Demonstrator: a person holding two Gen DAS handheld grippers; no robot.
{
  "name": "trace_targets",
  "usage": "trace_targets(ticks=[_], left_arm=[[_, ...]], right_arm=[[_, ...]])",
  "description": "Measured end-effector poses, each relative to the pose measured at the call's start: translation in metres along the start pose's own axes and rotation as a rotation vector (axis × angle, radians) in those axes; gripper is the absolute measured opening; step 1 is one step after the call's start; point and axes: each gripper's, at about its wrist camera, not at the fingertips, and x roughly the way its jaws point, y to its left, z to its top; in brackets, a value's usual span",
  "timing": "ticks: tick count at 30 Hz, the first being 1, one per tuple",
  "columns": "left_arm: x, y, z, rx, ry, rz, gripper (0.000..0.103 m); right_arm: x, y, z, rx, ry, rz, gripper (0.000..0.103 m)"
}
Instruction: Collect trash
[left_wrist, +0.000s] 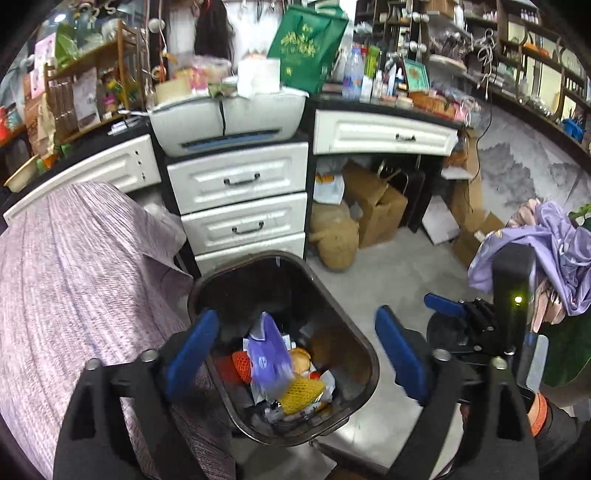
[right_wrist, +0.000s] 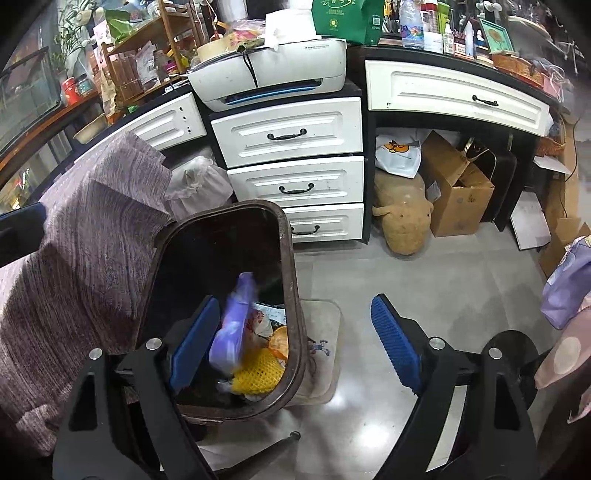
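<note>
A dark brown trash bin (left_wrist: 364, 347) stands on the floor beside a mauve-covered seat. It holds a yellow foam net (left_wrist: 301, 393), an orange net (left_wrist: 242, 363) and paper scraps. A purple packet (left_wrist: 267, 354) shows blurred over that pile, and no pad touches it. My left gripper (left_wrist: 295, 317) hangs above the bin's mouth, open wide and empty. My right gripper (right_wrist: 295, 302) is open too, its left finger over the bin (right_wrist: 291, 258) and its right finger over bare floor. The right wrist view shows the purple packet (right_wrist: 236, 325) and the yellow net (right_wrist: 258, 369) inside. The right gripper (left_wrist: 461, 317) appears at the left view's right side.
Behind the bin are white drawers (left_wrist: 240, 218) with a printer (left_wrist: 229, 118) on top. Cardboard boxes (right_wrist: 458, 195) and a tan plush toy (right_wrist: 402, 221) lie under the desk. The mauve cover (left_wrist: 74, 280) fills the left. Lilac cloth (left_wrist: 554, 251) hangs at the right. Grey floor (right_wrist: 424, 269) lies between.
</note>
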Motion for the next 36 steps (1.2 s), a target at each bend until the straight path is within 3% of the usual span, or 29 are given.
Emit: trace_targets(ticks=[6,12,19,23,31,36], left_arm=[[-0.025,0.006,-0.004,-0.026,-0.055,0.016,0.097],[-0.060,0.012,-0.008,-0.035,-0.138,0.058,0.097],[-0.111,0.024,-0.023,-0.082,-0.239,0.155,0.097],[-0.139,0.030,-0.035,-0.102,-0.272,0.232,0.097],[-0.195,0.046,-0.079,-0.176,-0.344,0.387,0.098],[-0.217,0.053,-0.096,-0.233,-0.402,0.433,0.098]], right_arm=[[-0.031,0.009,0.010,-0.017,-0.071,0.012,0.084],[-0.092,0.034,0.027,-0.083,-0.238,-0.015,0.093],[-0.174,0.071,0.032,-0.137,-0.399,0.059,0.097],[-0.202,0.097,0.021,-0.152,-0.462,0.079,0.097],[-0.224,0.139,-0.016,-0.190,-0.471,0.114,0.097],[-0.234,0.157,-0.041,-0.252,-0.522,0.109,0.097]])
